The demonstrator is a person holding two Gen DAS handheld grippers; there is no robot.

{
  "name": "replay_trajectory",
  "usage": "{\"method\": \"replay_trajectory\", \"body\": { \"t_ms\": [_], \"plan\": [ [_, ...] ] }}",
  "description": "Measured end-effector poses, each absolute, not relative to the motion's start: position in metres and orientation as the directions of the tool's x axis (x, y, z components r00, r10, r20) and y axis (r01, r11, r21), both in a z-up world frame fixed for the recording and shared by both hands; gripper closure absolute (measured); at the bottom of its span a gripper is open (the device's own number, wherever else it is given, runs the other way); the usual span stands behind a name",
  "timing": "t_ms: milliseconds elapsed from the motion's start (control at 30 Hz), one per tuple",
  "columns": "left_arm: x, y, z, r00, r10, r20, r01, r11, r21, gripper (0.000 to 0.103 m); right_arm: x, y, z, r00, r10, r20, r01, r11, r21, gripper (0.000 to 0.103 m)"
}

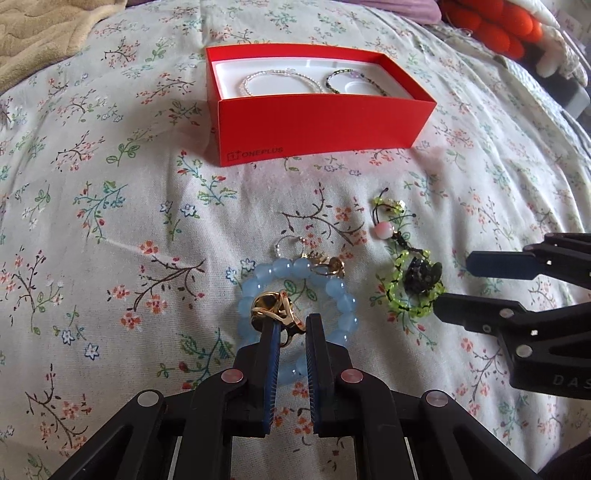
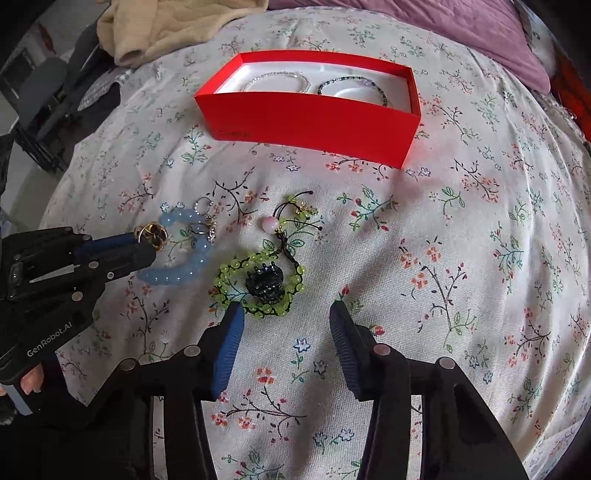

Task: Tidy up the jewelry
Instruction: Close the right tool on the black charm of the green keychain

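A red box (image 1: 321,122) (image 2: 314,118) holds a clear bead bracelet (image 1: 280,83) (image 2: 277,79) and a dark bead bracelet (image 1: 351,79) (image 2: 354,86). My left gripper (image 1: 290,325) (image 2: 155,243) is shut on a gold earring (image 1: 271,308) (image 2: 151,232), just above a blue bead bracelet (image 1: 332,288) (image 2: 184,254). A second gold earring (image 1: 328,264) and a silver ring (image 1: 290,245) (image 2: 203,205) lie at the bracelet's far edge. My right gripper (image 2: 286,325) (image 1: 454,284) is open, just short of a green bead bracelet (image 1: 410,291) (image 2: 258,284) with a dark charm.
All lies on a floral bedsheet (image 2: 443,240). A beige blanket (image 2: 166,26) sits at the back left, a purple pillow (image 2: 480,33) and an orange object (image 1: 491,22) at the back right.
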State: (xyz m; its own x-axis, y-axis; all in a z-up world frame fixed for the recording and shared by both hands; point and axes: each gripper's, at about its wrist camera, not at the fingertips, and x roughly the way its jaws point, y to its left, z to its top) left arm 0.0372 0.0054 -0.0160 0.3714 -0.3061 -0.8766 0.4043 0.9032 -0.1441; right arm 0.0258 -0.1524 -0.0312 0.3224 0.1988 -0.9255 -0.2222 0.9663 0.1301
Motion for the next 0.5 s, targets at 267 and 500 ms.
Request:
{"method": "replay_trajectory", "body": {
  "t_ms": [267,500],
  "plan": [
    [0.034,0.007,-0.016,0.365,-0.311,-0.877,0.414,0.898,-0.147,0.094,0.038,-0.142,-0.037,0.312,0.203,-0.928,-0.229,0.964,0.134,0.063],
    [0.034,0.008,-0.017,0.362,-0.313,-0.878,0.418,0.897,-0.147,0.094,0.046,-0.131,-0.042,0.303,0.196,-0.933,-0.236,0.964,0.126,0.063]
  ]
}}
